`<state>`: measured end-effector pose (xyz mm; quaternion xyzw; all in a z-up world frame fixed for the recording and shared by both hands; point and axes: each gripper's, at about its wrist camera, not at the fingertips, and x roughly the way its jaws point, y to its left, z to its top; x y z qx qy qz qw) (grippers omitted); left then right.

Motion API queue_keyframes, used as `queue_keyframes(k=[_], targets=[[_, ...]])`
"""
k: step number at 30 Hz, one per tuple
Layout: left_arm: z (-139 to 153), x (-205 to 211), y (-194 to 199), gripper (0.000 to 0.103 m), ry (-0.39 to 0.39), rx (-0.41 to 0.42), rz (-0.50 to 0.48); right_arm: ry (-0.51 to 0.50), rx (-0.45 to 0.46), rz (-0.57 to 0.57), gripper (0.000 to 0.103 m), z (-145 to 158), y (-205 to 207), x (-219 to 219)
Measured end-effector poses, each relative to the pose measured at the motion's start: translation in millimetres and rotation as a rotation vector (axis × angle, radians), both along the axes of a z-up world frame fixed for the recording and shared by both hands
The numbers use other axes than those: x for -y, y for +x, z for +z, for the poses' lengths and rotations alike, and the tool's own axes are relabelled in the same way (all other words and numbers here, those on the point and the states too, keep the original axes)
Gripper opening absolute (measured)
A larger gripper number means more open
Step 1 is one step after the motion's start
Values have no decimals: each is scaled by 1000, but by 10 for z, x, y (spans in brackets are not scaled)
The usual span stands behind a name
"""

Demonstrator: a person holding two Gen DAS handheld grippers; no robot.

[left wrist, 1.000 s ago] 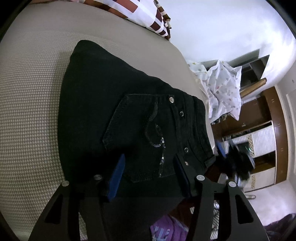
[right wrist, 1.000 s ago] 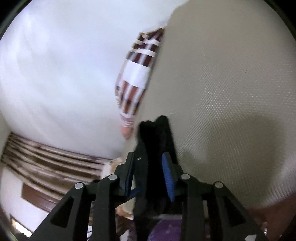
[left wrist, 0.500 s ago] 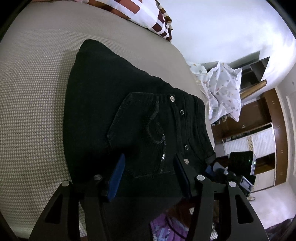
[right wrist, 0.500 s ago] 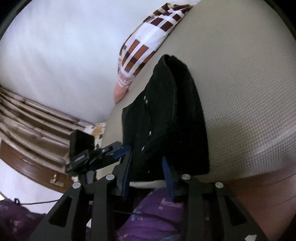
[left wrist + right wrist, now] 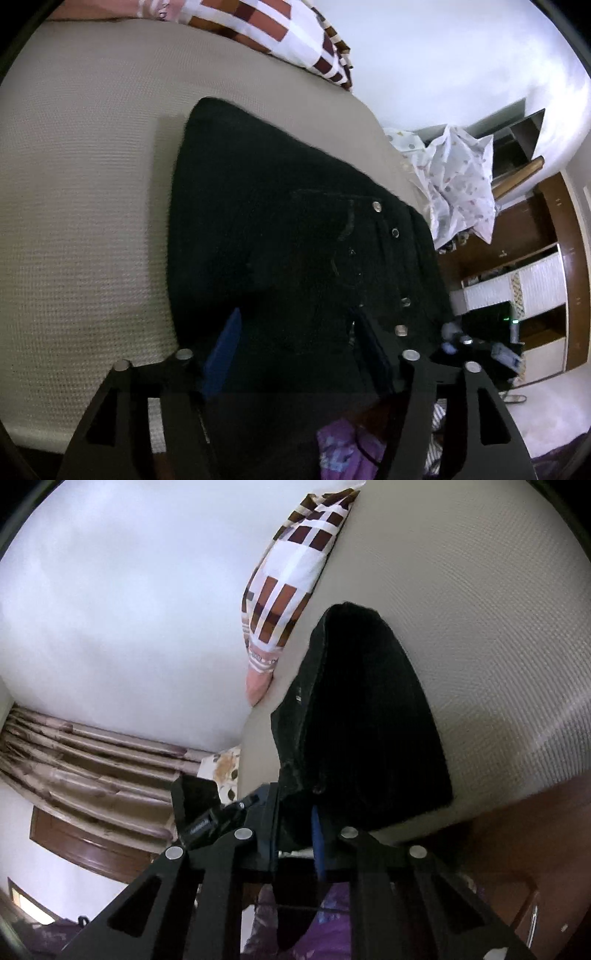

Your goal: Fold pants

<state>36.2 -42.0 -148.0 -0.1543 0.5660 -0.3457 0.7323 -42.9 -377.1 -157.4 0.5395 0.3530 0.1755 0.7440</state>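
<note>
Left wrist: folded pants (image 5: 295, 240) reach the bed (image 5: 74, 184) edge.

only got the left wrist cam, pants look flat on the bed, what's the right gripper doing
observer: The right gripper is at the near end of the pants, jaws close together with black cloth between them.
operator: is it lifting that end
observer: It does not look lifted. The held bit sits at the near edge of the bed, and the rest of the pants lies on the bed.
</note>
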Motion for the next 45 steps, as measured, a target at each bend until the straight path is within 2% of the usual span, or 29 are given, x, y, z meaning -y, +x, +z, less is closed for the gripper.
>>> queue_keyframes(k=[1,3,7,11,13,17,19,20,22,25,28,35,39,45], targets=[[-49,-11,-4,65,2,-2,-1,20,-49,-1,13,-184,14,22],[-97,-33,4,65,-12,-2,3,182,-85,-20,11,-517,25,104],[-92,-31,-4,65,-8,1,3,155,-58,-11,12,-427,87,117],[-77,5,-40,66,7,25,-9,220,-64,-19,12,-514,58,142],[-59,41,-62,66,27,42,-17,222,-59,-18,16,-470,65,165],[-17,105,-112,66,73,91,-33,164,-44,-7,22,-351,17,221],[13,141,-131,66,97,117,-39,134,-26,-20,35,-245,-23,278],[29,144,-147,66,108,133,-41,97,-15,-34,38,-164,-62,321],[74,170,-179,66,144,172,-48,-8,-6,-66,52,21,-127,398],[132,180,-230,66,196,232,-53,-135,4,-85,58,224,-137,473],[154,164,-249,66,248,272,-43,-279,-3,-63,62,388,5,448],[149,37,-188,66,360,300,14,-483,-13,45,70,415,460,246],[138,-11,-177,68,411,314,36,-535,-24,89,73,342,678,185],[121,-24,-146,77,461,329,53,-598,-65,124,76,208,858,147]])
